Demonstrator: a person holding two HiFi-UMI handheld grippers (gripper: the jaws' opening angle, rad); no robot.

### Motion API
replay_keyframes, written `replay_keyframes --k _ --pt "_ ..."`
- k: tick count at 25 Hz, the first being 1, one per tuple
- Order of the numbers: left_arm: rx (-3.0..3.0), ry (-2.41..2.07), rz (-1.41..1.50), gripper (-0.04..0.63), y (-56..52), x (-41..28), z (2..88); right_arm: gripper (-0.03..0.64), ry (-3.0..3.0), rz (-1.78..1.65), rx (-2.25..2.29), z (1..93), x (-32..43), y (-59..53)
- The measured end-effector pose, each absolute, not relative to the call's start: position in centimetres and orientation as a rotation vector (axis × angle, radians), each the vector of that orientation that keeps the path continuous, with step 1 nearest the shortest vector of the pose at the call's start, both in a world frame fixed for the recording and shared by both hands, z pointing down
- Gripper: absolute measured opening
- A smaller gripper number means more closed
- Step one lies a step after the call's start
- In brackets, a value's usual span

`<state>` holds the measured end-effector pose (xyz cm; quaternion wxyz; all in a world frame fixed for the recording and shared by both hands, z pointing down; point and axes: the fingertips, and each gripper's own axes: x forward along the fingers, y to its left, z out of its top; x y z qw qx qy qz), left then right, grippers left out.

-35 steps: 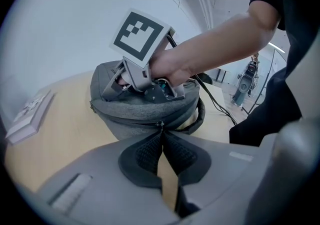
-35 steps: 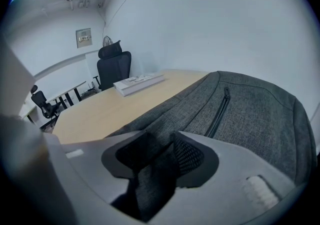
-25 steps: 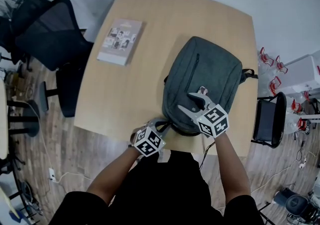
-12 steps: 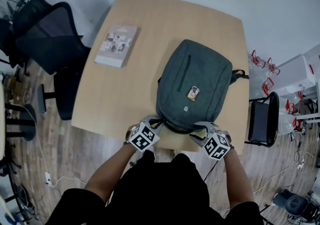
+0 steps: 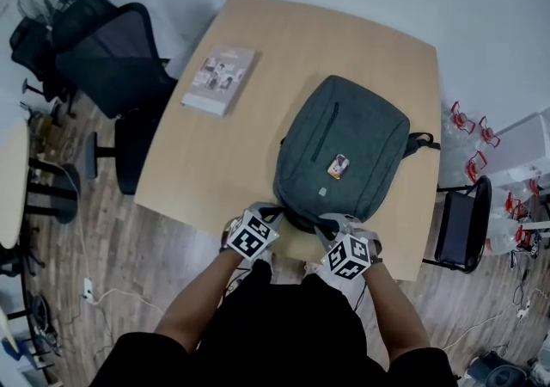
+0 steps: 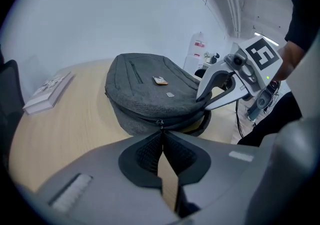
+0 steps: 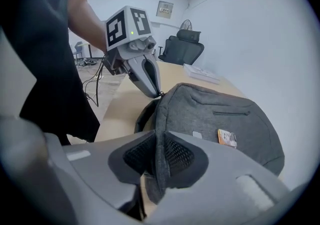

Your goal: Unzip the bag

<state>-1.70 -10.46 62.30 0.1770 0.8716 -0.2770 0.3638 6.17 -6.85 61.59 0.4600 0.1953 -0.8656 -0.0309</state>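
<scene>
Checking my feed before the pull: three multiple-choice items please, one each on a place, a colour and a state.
1. In the head view the book lies: A left of the bag, apart from it; B on top of it; C against its right side.
2. The bag is: A red; B yellow; C grey.
3. The right gripper is: A open, empty; B shut on the bag's fabric; C shut on the book.
A, a gap shows between them; C, grey cloth in every view; B, its jaws have just been closing and now pinch the fabric.
</scene>
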Motion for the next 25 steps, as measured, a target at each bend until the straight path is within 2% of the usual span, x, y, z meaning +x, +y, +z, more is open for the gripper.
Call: replay_keyframes --k 7,25 --pt "2.447 -0.749 1.068 0.026 -9.3 -1.0 62.3 0.046 -2.131 -0.117 0.559 61.6 6.0 -7.3" --pt "2.38 -0.868 1.038 0.026 -9.9 -1.8 61.4 0.048 -2.196 0.073 0.674 61.1 0.3 -9.9"
